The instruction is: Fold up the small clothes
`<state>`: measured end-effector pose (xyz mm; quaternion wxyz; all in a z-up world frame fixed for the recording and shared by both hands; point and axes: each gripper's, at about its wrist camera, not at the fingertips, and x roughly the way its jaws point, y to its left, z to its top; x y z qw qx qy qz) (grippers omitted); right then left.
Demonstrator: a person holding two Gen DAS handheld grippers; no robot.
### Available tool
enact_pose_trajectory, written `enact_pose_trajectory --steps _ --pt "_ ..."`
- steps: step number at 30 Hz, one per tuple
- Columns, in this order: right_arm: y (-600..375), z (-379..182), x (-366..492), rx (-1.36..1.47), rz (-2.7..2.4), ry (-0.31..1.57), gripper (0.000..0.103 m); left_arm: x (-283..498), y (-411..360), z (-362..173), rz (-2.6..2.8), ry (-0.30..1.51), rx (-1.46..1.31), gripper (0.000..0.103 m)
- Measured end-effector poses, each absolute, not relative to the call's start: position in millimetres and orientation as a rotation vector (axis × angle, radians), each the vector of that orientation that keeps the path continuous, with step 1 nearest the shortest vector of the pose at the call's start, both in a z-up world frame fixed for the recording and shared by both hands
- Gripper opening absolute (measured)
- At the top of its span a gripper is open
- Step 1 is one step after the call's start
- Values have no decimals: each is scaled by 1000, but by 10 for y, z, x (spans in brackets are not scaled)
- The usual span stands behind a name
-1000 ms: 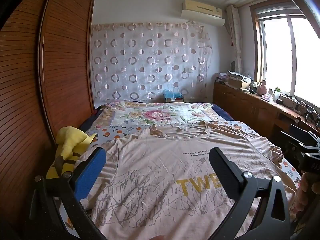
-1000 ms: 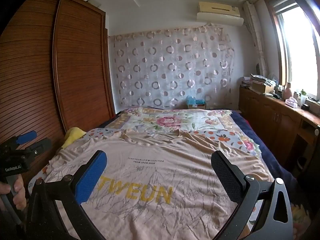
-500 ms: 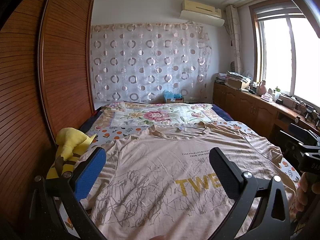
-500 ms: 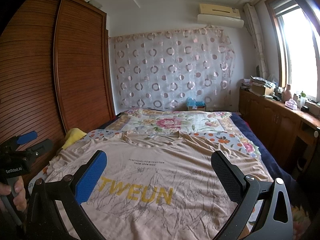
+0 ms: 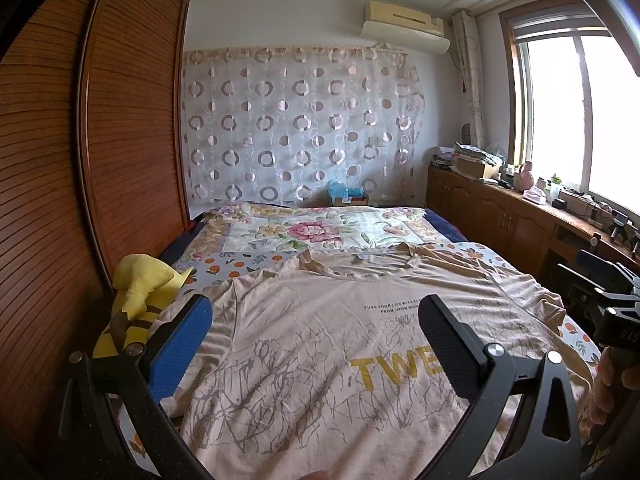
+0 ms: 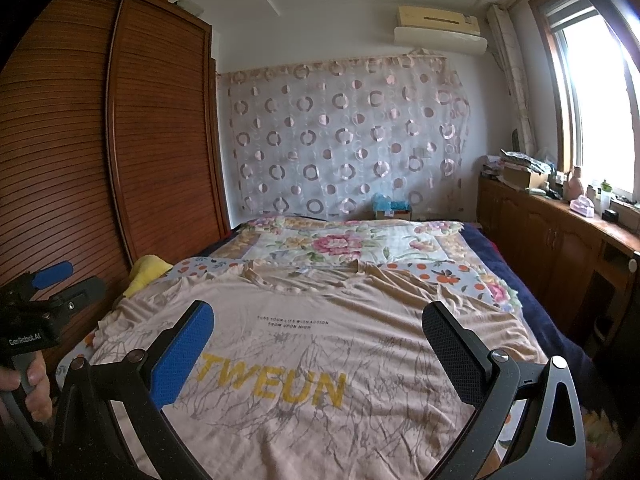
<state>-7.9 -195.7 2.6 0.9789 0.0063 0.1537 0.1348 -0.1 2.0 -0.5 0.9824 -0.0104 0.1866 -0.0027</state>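
Note:
A beige T-shirt (image 5: 320,344) (image 6: 320,336) with yellow letters "TWEUN" and a grey branch print lies spread flat, front up, on the bed, collar toward the far end. My left gripper (image 5: 316,312) hovers open over its left half, nothing between the fingers. Over the shirt's middle and right half my right gripper (image 6: 318,316) is also open and empty. Each gripper shows in the other's view at the edge, held by a hand: the right gripper (image 5: 612,304), the left gripper (image 6: 44,300).
A yellow plush toy (image 5: 140,300) lies at the bed's left edge beside the wooden wardrobe (image 5: 80,160). A floral bedspread (image 5: 312,232) covers the far end of the bed. Wooden cabinets (image 6: 560,248) with clutter run along the right wall under the window.
Both grippers have tilted up very slightly, so the shirt sits a little lower in view. Both stay open; the shirt has not moved.

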Motion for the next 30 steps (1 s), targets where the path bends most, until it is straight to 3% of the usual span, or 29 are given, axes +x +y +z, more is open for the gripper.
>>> enact_pose_trajectory --steps 30 --pt "-1965 46 -87 13 272 311 103 -12 -23 81 -5 377 -21 103"
